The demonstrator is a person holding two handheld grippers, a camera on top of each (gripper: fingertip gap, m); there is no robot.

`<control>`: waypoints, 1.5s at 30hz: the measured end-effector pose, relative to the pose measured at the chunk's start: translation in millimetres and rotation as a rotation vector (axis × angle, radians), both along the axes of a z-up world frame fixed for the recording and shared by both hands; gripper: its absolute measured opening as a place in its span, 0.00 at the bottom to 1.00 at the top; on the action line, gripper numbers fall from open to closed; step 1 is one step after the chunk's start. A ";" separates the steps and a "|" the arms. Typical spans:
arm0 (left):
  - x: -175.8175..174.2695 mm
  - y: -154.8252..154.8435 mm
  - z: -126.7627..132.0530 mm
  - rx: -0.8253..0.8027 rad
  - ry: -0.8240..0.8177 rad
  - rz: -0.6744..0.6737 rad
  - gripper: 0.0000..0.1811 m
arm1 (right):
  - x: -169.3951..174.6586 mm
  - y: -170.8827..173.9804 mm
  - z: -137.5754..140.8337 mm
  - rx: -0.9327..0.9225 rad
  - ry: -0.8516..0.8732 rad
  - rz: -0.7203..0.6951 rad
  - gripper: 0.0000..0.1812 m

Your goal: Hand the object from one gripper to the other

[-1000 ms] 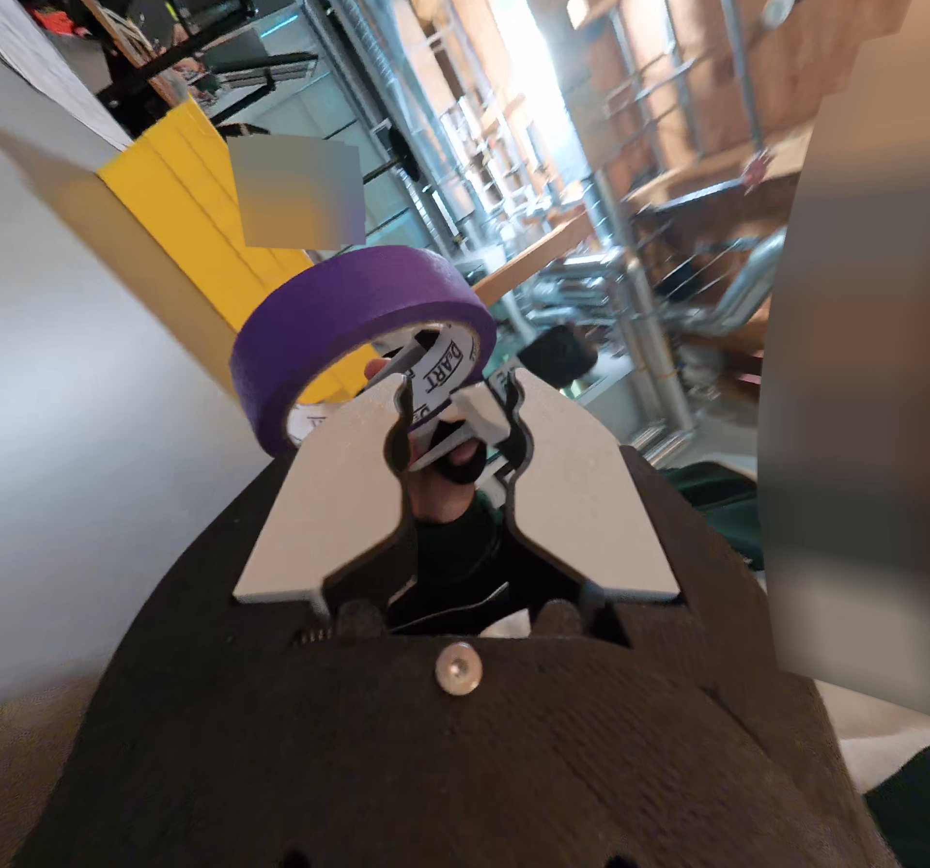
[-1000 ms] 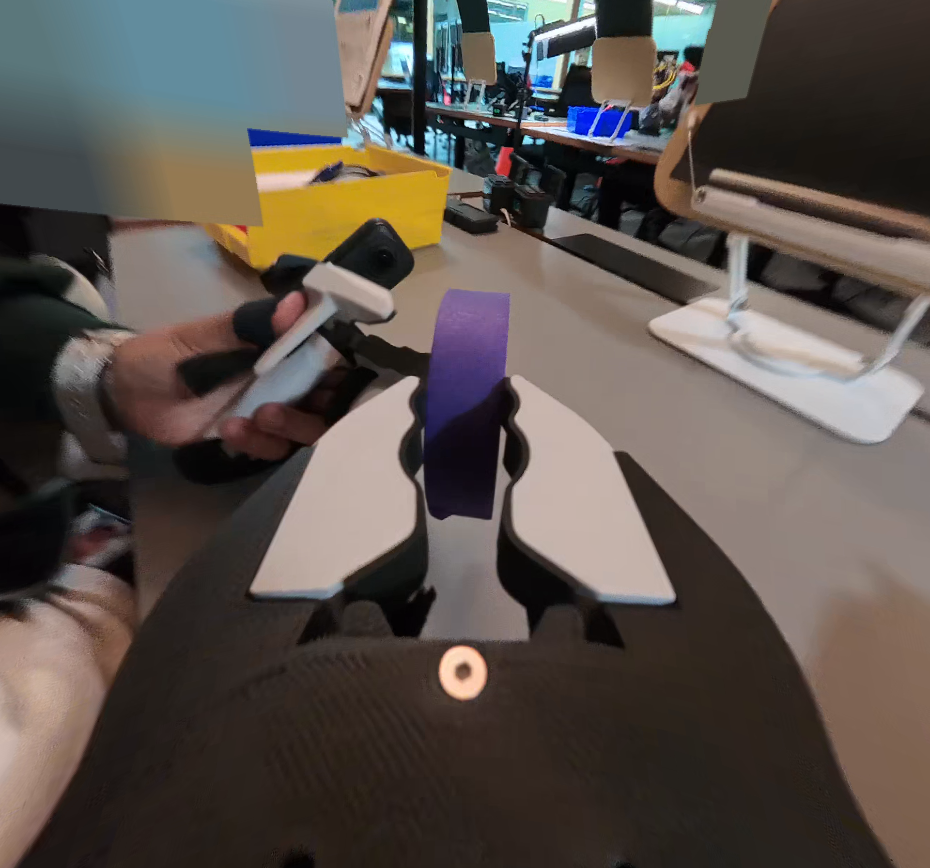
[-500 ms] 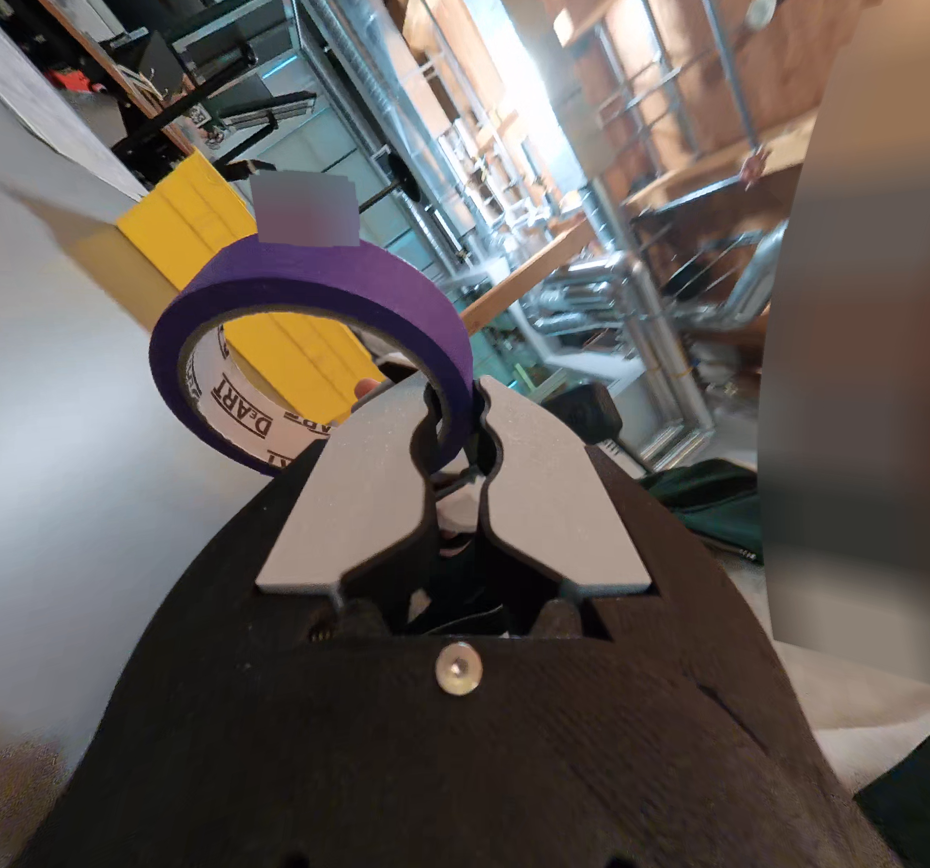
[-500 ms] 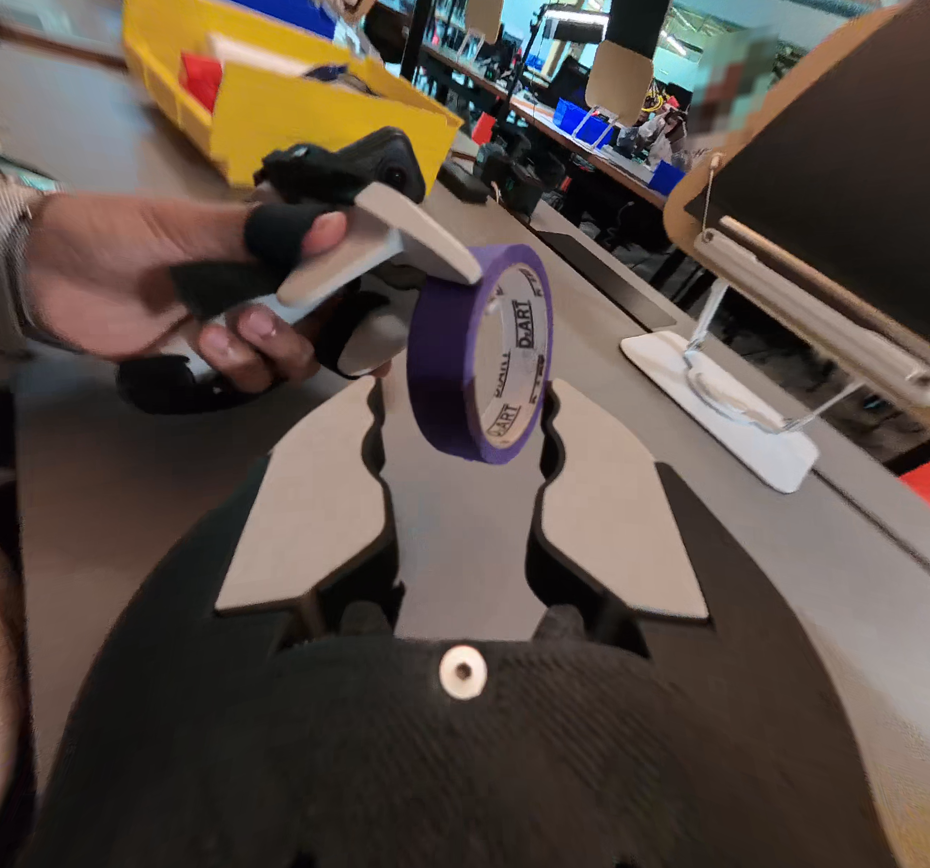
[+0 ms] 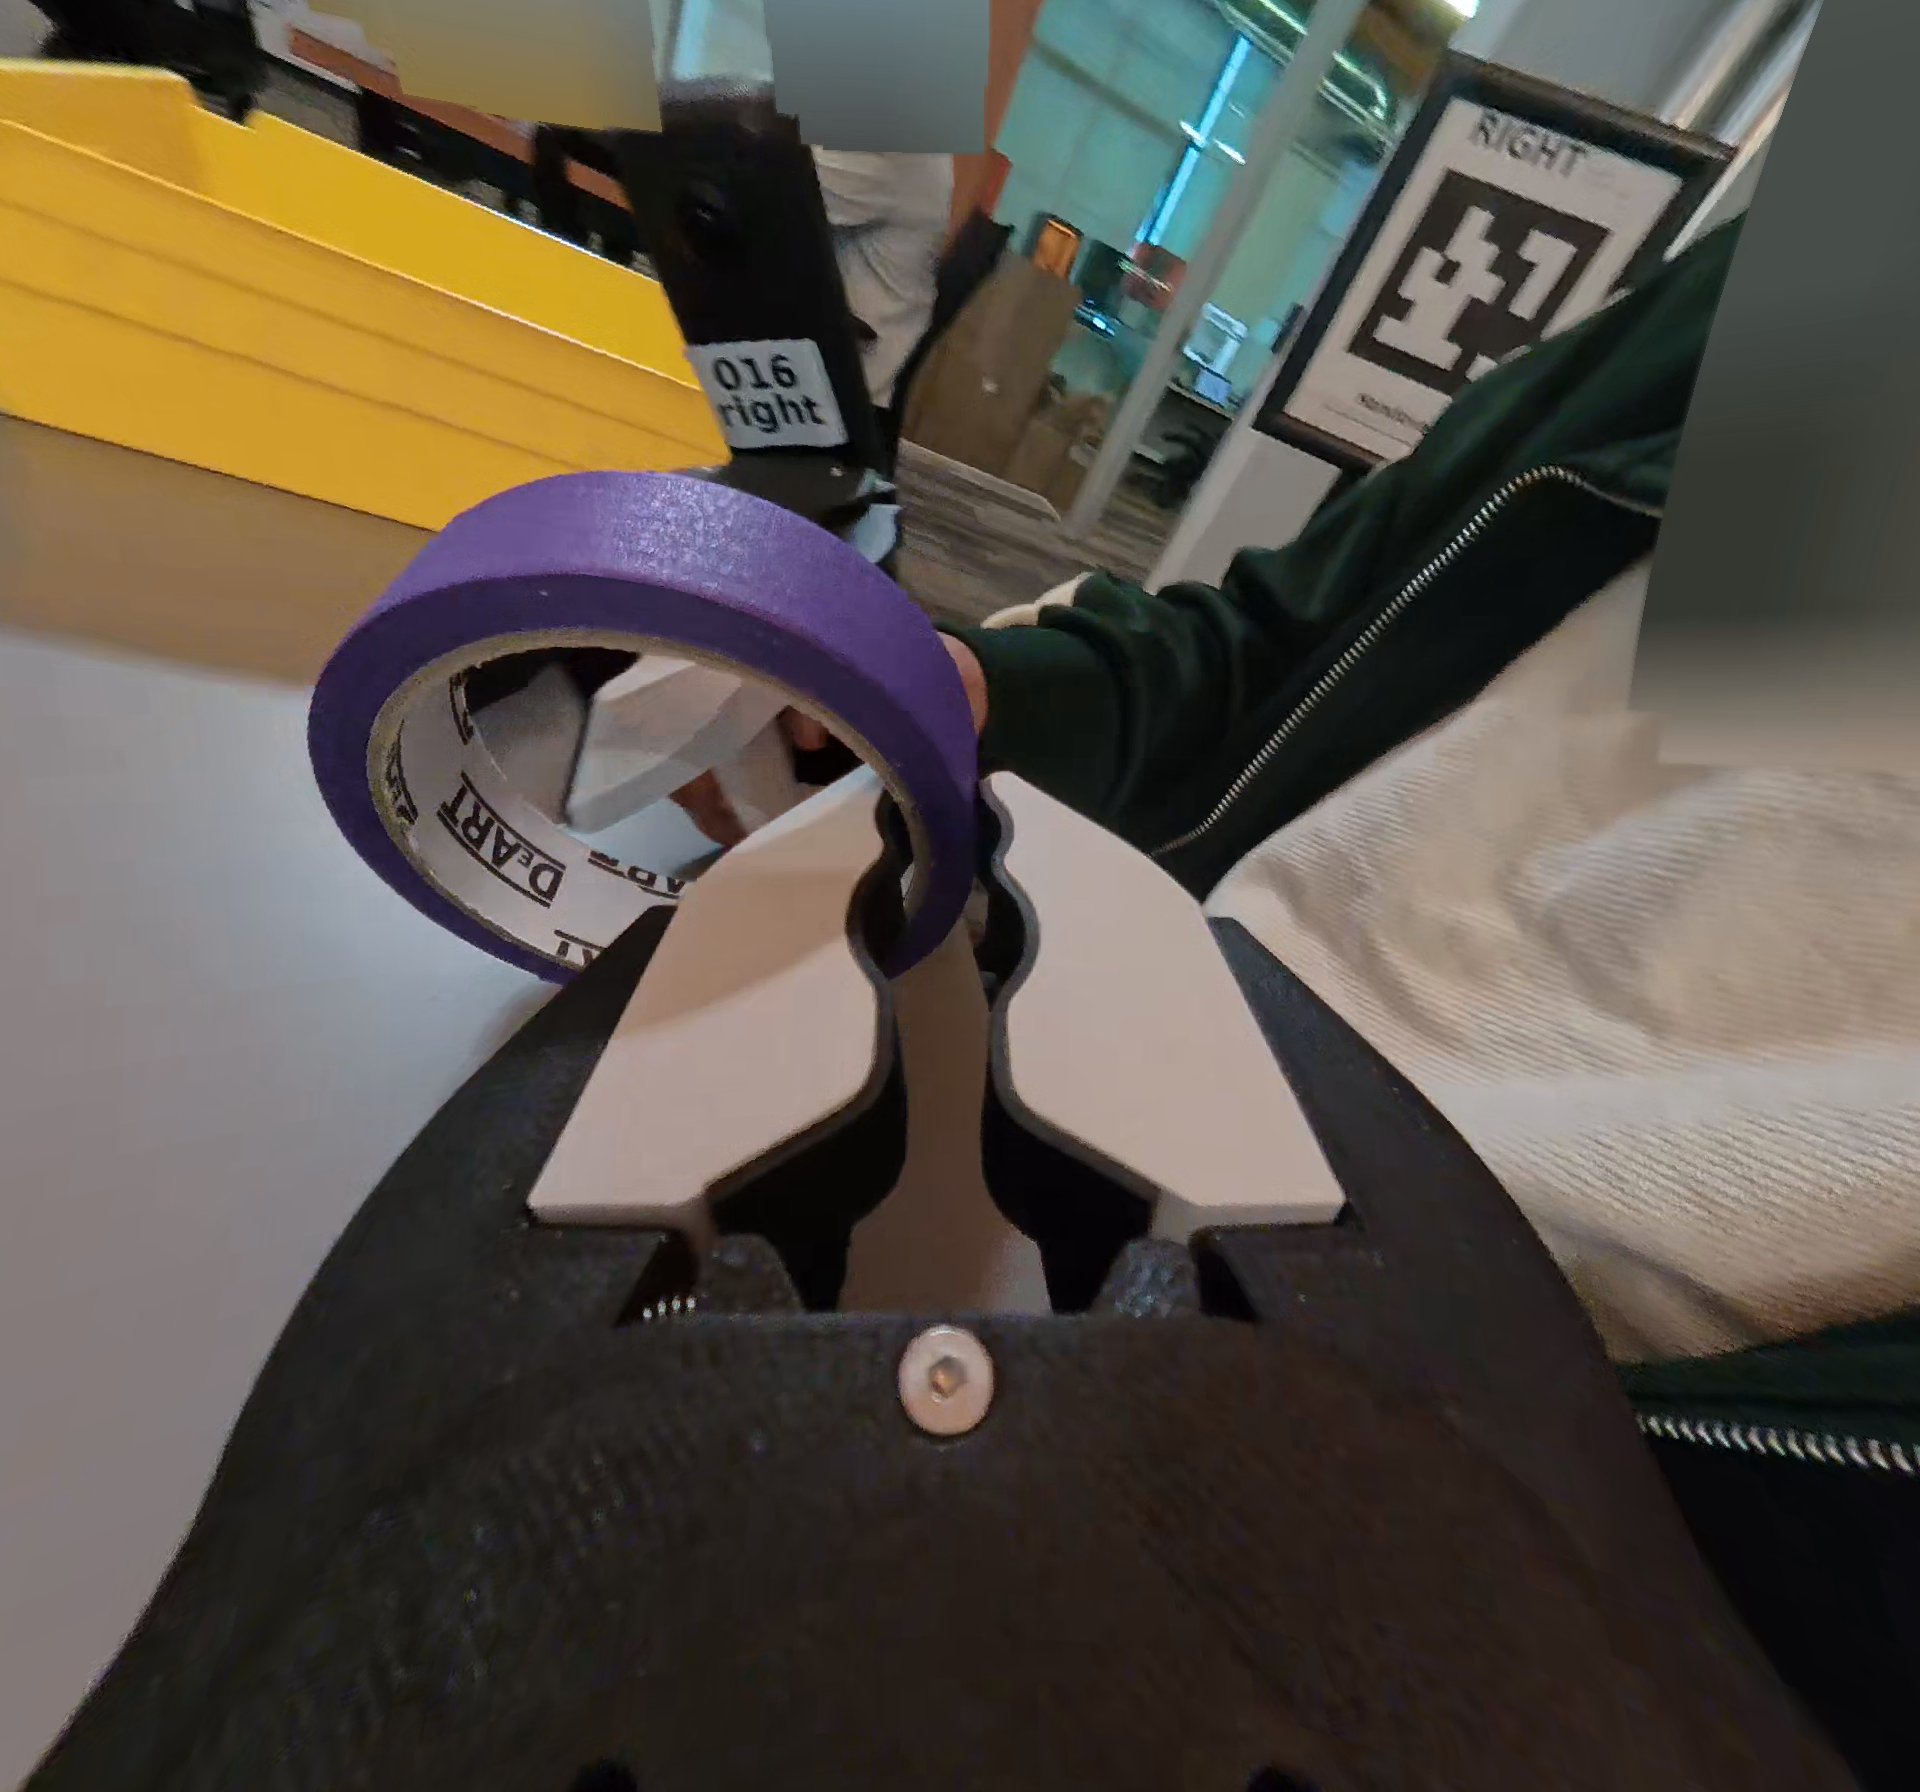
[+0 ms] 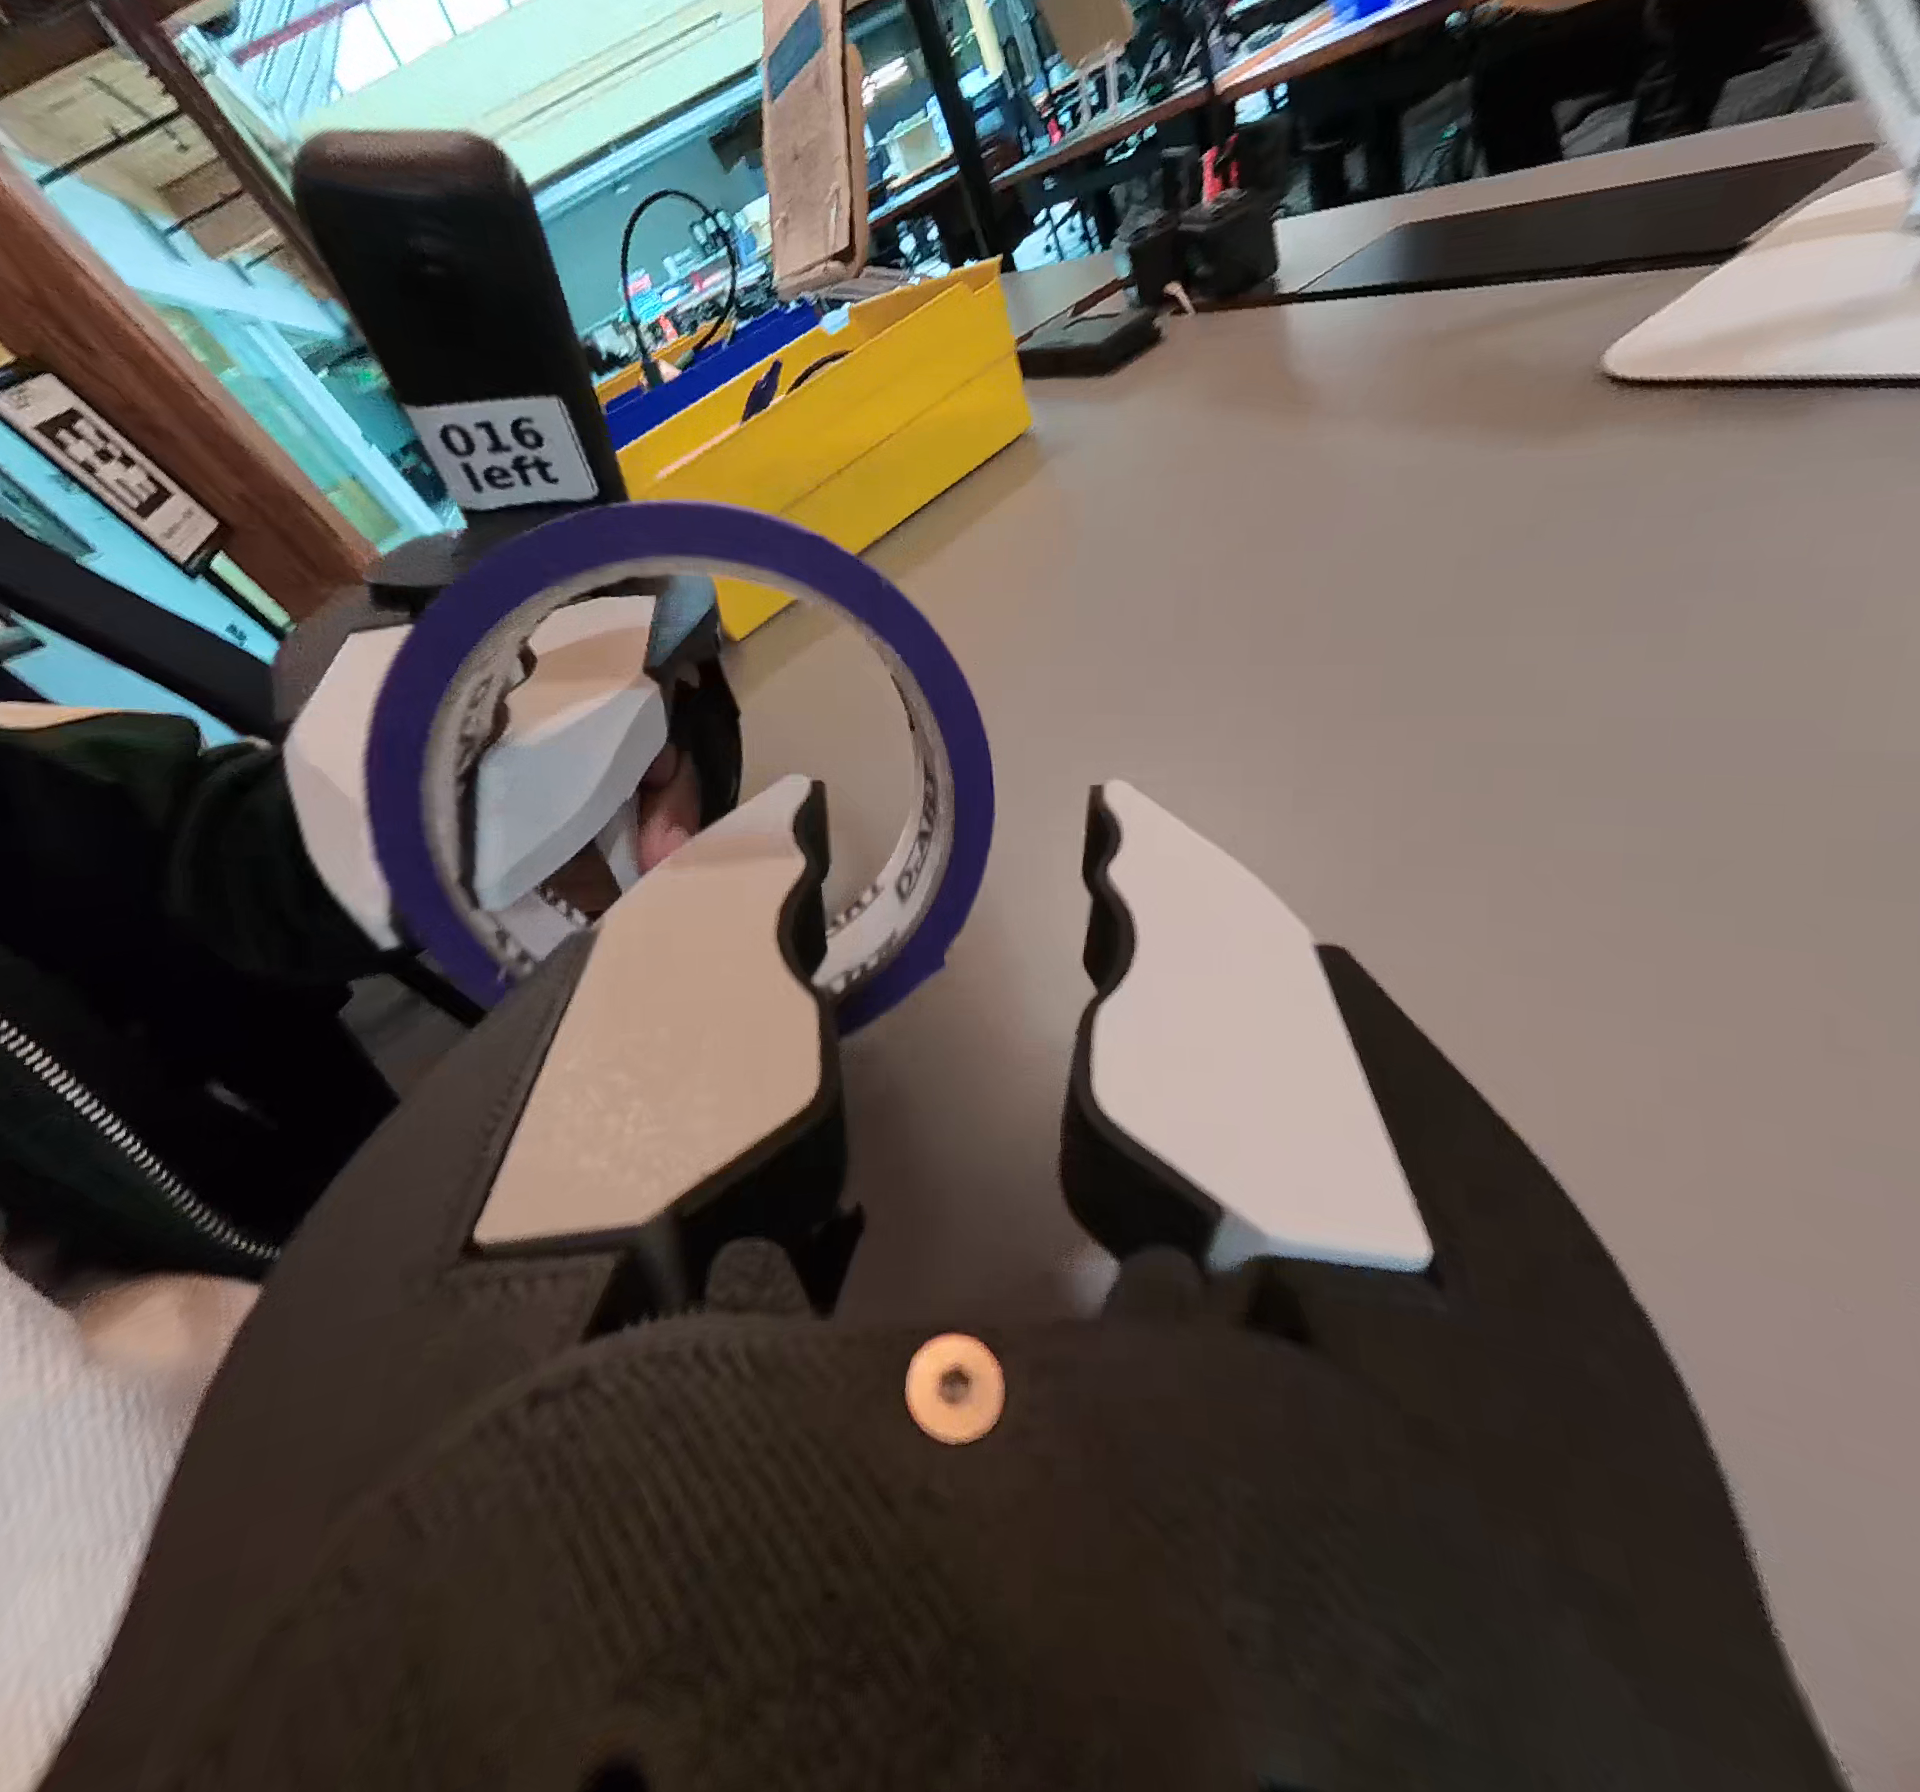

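In the left wrist view, our left tool [image 5: 940,843] is closed on the wall of the purple tape roll [image 5: 665,579], one fingertip inside the ring and one outside. The roll is held above the grey bench [image 5: 156,911], its open side facing left and toward us. Through its hole we see the white fingers [image 5: 665,745] of our right tool. A yellow bin [image 5: 312,329] sits on the bench behind.

In the right wrist view, our right tool [image 6: 951,833] is wide open and holds nothing. The tape roll [image 6: 935,693] hangs just ahead of its left finger, partly behind the tip, clamped on its left side by the left tool [image 6: 488,766]. The yellow bin [image 6: 883,433] stands farther back.
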State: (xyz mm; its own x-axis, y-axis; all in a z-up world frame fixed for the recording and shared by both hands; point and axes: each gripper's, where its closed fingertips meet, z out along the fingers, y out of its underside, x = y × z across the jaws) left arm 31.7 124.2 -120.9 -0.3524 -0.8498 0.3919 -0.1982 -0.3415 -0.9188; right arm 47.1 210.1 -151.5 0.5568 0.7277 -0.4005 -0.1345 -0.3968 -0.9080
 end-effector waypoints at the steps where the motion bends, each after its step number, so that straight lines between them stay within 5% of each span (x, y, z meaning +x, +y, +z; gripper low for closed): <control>1: 0.7 -4.8 -1.3 0.011 0.008 -0.021 0.06 | -2.4 -2.0 -1.0 0.003 -0.015 0.015 0.24; 3: 1.0 -13.1 -3.7 0.050 0.019 -0.056 0.06 | -6.0 -7.5 -2.7 0.004 -0.035 0.056 0.07; 11: -3.8 -9.2 8.1 0.016 -0.100 -0.047 0.07 | -2.9 -10.4 6.4 -0.001 -0.003 0.071 0.06; 23: -2.5 12.5 9.9 -0.031 -0.154 0.069 0.25 | 6.3 -6.0 9.2 -0.062 0.100 0.041 0.06; 35: 2.7 54.1 -36.5 -0.127 0.129 0.309 0.23 | 47.1 28.2 -19.5 -0.073 -0.216 -0.415 0.06; 45: -5.9 76.8 -48.9 -0.133 0.199 0.444 0.20 | 45.0 27.3 -12.9 0.032 -0.435 -0.595 0.06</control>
State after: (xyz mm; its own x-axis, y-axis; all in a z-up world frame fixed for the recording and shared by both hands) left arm 25.8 201.0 -169.8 0.1249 -0.8390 0.5296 -0.1742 -0.5440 -0.8208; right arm 92.2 237.4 -164.5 0.9646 0.2610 -0.0370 0.0563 -0.3411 -0.9383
